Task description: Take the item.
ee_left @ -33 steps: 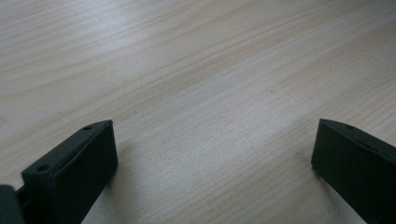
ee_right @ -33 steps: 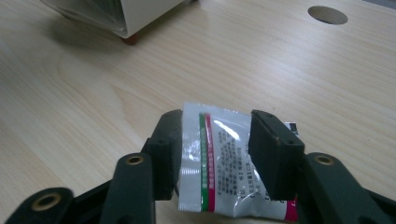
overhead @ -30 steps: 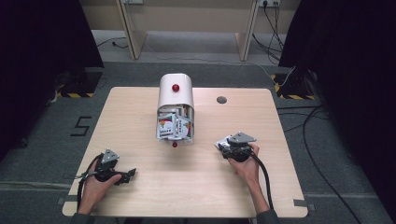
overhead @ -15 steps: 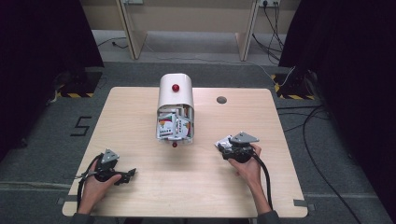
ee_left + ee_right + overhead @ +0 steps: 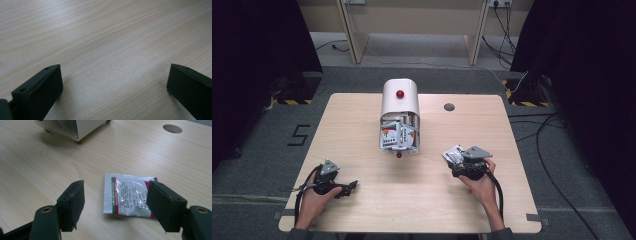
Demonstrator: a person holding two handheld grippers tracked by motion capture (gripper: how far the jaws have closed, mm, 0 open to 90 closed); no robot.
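High view looks down on the table (image 5: pixel 362 130); gripper views skim its wood closely.

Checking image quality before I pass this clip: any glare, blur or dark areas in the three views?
High view: table evenly lit, surroundings dark, slightly soft. Left gripper view: sharp wood grain, pale sheen across the top, jaws blurred and dark. Right gripper view: packet shows small glints on its foil yet its print stays visible; the box casts a soft shadow.
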